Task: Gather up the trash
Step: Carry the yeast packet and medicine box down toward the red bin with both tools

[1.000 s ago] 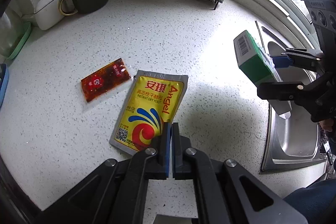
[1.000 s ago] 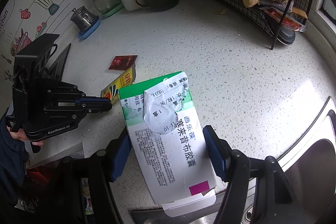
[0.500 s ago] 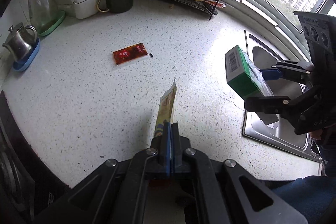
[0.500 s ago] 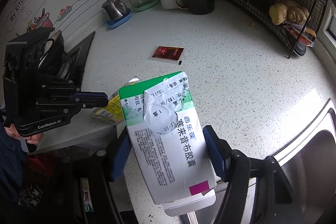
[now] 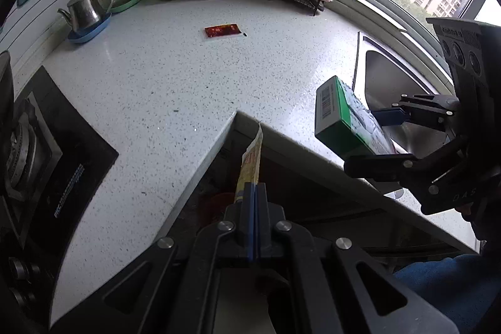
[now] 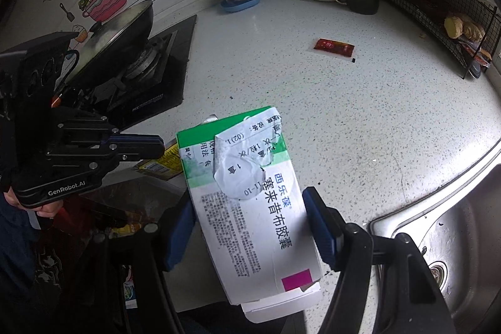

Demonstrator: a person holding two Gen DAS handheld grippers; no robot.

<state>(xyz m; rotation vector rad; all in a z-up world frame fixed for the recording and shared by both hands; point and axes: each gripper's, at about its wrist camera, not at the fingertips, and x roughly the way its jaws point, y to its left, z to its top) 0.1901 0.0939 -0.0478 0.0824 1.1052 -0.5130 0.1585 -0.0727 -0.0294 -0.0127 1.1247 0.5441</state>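
Countertop (image 5: 194,77) — red sachet (image 5: 223,30), kettle (image 5: 86,10).

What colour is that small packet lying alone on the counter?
Red, with a clear edge: the sauce packet shows best in the left wrist view.

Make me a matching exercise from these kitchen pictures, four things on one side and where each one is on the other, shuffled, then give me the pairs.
Things:
1. yellow sachet
2. green and white box
3. red packet
4. steel teapot

Places:
A. lying loose on the countertop
B. on a blue saucer
C. pinched in the left gripper
D. clamped in the right gripper

Pairs: 1-C, 2-D, 3-A, 4-B
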